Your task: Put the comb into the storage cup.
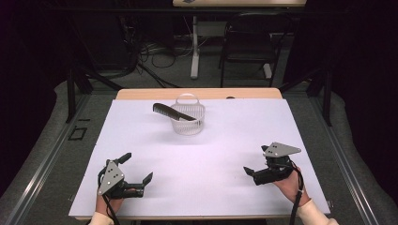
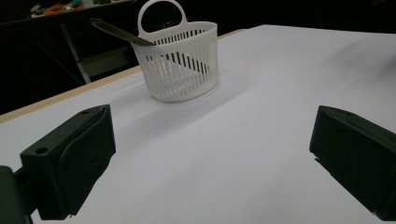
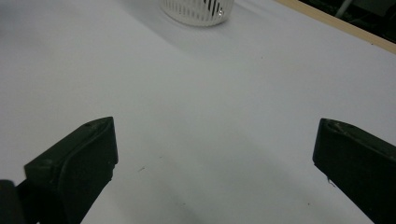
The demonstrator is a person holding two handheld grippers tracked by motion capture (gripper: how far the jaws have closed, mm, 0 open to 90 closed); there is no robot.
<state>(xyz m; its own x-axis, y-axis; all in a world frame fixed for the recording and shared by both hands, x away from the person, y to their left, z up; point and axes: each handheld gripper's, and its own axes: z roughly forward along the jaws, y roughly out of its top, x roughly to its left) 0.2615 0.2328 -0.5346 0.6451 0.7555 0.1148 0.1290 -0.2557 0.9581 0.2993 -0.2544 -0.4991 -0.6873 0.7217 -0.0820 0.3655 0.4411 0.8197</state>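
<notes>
Wide jaws; comb [image 2: 122,33] in basket [image 2: 180,63].

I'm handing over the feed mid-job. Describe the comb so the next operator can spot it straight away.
Start at the white table cover and look toward its far edge, where a small white slatted basket with a loop handle stands. The comb leans in it, one end inside and the other poking out over the rim to the left. It is the one dark, long, flat thing against all that white.
</notes>
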